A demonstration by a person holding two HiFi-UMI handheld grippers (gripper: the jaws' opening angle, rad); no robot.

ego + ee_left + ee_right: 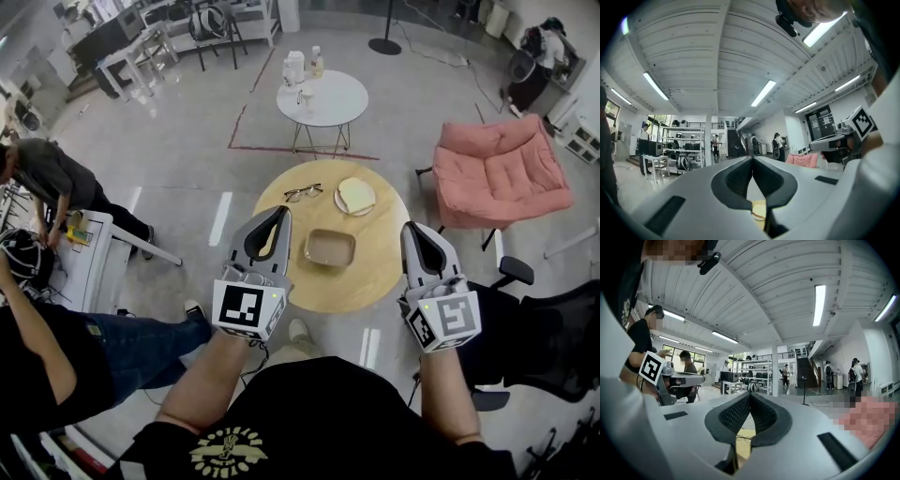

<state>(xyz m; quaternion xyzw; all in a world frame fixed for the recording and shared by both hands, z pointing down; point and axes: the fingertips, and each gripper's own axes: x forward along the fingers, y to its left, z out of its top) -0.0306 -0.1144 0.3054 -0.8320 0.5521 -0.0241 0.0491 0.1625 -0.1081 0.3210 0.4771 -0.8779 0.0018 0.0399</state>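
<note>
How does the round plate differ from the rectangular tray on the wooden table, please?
The plate is round and pale cream; the tray is rectangular with rounded corners and brown. The plate lies near the far edge of the round wooden table, the tray nearer its middle. Both rest flat on it, apart from each other.

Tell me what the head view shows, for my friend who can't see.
The left gripper and right gripper, jaws shut, hover at the edges of a round wooden table. On it lie a brown tray, eyeglasses and a pale plate.
</note>
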